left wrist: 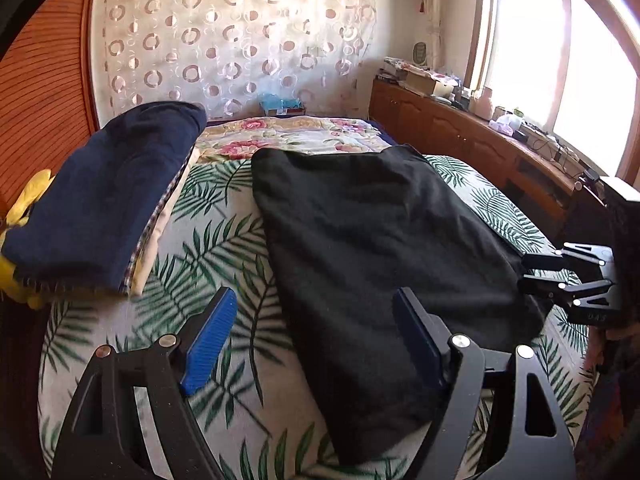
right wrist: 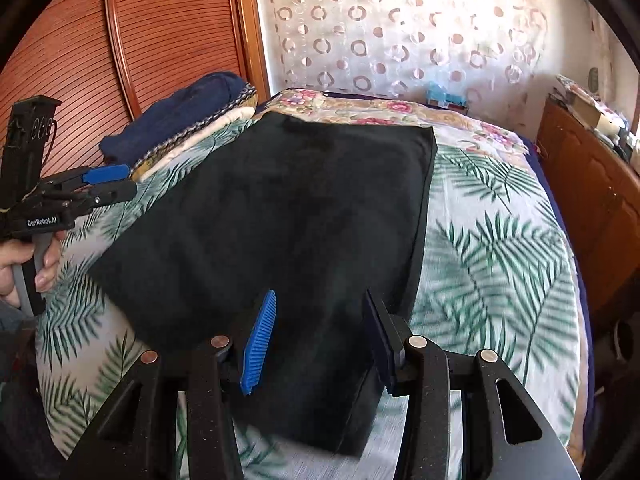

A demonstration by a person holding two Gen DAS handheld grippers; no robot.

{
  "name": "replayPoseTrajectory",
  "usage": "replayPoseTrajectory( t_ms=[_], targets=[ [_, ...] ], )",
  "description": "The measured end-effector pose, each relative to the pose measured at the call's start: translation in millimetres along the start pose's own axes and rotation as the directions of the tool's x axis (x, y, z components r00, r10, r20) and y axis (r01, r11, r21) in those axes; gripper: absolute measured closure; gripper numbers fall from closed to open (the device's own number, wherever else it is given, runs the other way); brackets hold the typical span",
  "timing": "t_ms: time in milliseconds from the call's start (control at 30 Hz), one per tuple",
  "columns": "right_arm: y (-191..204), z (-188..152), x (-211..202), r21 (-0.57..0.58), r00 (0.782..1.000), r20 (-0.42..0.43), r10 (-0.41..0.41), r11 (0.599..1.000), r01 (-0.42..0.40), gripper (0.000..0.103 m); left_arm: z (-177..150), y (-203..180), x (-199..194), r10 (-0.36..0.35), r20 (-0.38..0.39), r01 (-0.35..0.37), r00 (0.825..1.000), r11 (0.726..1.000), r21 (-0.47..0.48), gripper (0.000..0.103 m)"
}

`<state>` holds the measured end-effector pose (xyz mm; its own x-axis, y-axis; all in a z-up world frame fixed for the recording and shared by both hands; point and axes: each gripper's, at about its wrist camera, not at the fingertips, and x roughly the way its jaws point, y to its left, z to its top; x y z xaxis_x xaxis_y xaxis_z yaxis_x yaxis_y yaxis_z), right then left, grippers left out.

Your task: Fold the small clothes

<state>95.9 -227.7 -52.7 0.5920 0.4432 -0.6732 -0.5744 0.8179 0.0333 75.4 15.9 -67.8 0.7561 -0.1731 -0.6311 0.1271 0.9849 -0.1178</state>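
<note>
Home bedroom: leaf-print bed [left wrist: 224,248], curtain [left wrist: 240,36], wooden cabinets [left wrist: 460,132].

A black garment [left wrist: 384,248] fills the middle of the bed [left wrist: 224,248]. A bare strip of leaf-print sheet runs along its left side, hemmed by a stack of folded clothes [left wrist: 108,200] against the wooden panel. Right, a narrower strip borders a cluttered cabinet [left wrist: 472,136].
</note>
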Motion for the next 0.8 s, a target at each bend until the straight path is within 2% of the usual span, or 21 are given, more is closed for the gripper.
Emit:
replayPoseTrajectory(
  t_ms=[200,267,300,333,433,600,800],
  targets=[
    [7.3,-28.0,-10.6,0.042,1.0,0.02,-0.015,0.999,0.014,0.056,-23.8,5.3,-13.5,0.01,-0.012,-0.01,1.0,0.999,-0.037,0.022],
    [5.4,-30.7,-19.4,0.074,0.999,0.045,0.003,0.997,-0.006,0.056,-32.4,7.2,-17.2,0.004,-0.026,-0.005,1.0,0.999,-0.044,0.022],
    [5.6,-31.3,-23.7,0.083,0.998,0.06,-0.022,0.996,0.017,0.056,-36.3,7.5,-19.2,0.009,-0.03,-0.01,1.0,0.999,-0.04,0.022],
    [6.4,-33.8,-27.0,0.079,0.996,0.071,-0.047,0.996,0.041,0.056,-39.7,7.7,-21.0,0.013,-0.032,-0.014,0.999,0.999,-0.037,0.022],
    [7.3,-46.4,-25.0,0.079,0.998,0.04,-0.038,0.996,0.034,0.056,-50.6,11.9,-27.1,0.034,-0.036,-0.035,0.999,0.999,-0.036,0.022],
    [11.6,-59.1,-27.7,0.066,0.994,0.073,-0.085,0.995,0.08,0.056,-61.0,17.7,-30.2,0.066,-0.052,-0.069,0.996,0.997,-0.047,0.022],
    [15.7,-68.3,-26.0,0.05,0.99,0.104,-0.096,0.995,0.091,0.053,-67.6,25.7,-33.8,0.059,-0.055,-0.063,0.997,0.995,-0.081,0.022]
  ],
)
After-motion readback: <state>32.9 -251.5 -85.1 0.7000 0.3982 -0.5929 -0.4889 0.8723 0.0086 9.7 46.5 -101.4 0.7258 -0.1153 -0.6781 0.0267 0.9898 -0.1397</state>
